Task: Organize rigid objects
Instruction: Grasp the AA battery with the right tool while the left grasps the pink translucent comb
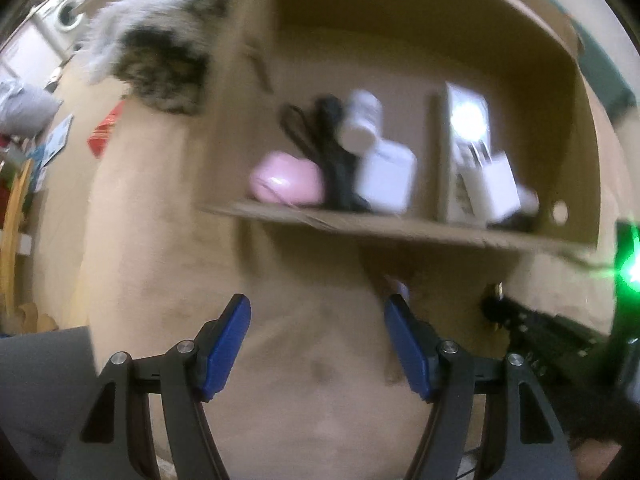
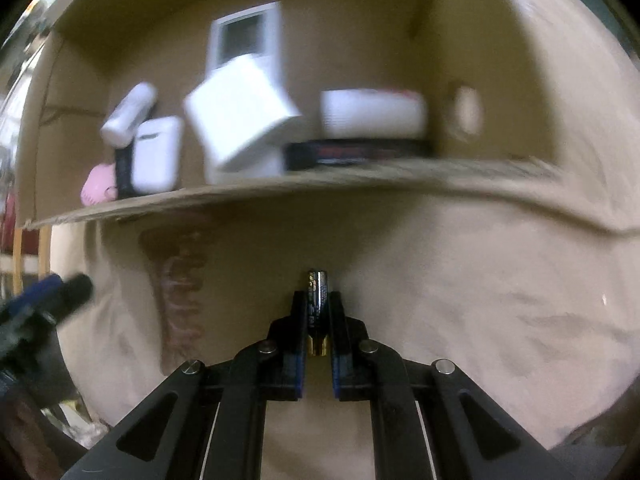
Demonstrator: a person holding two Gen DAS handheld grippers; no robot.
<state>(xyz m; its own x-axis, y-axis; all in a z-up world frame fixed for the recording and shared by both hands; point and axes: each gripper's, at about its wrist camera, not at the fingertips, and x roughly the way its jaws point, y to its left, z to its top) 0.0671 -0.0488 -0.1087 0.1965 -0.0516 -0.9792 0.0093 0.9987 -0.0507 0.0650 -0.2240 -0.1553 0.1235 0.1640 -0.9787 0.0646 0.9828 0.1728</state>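
Observation:
My right gripper (image 2: 317,298) is shut on a small black and gold battery (image 2: 317,292), upright between the pads, above a beige cloth just in front of an open cardboard box (image 2: 320,184). Inside the box lie a pink mouse (image 1: 286,178), a black cable (image 1: 332,152), a white bottle (image 1: 360,120), white cubes (image 2: 240,120), a tall white carton (image 1: 468,140) and a white case on a black one (image 2: 372,114). My left gripper (image 1: 318,320) is open over the cloth, nothing between its blue pads (image 1: 230,344).
A furry grey and black bundle (image 1: 160,52) lies left of the box. A red packet (image 1: 106,130), papers and a washing machine (image 1: 66,12) are at the far left. A black device with a green light (image 1: 628,268) sits at the right. The left gripper's tip (image 2: 60,292) shows in the right wrist view.

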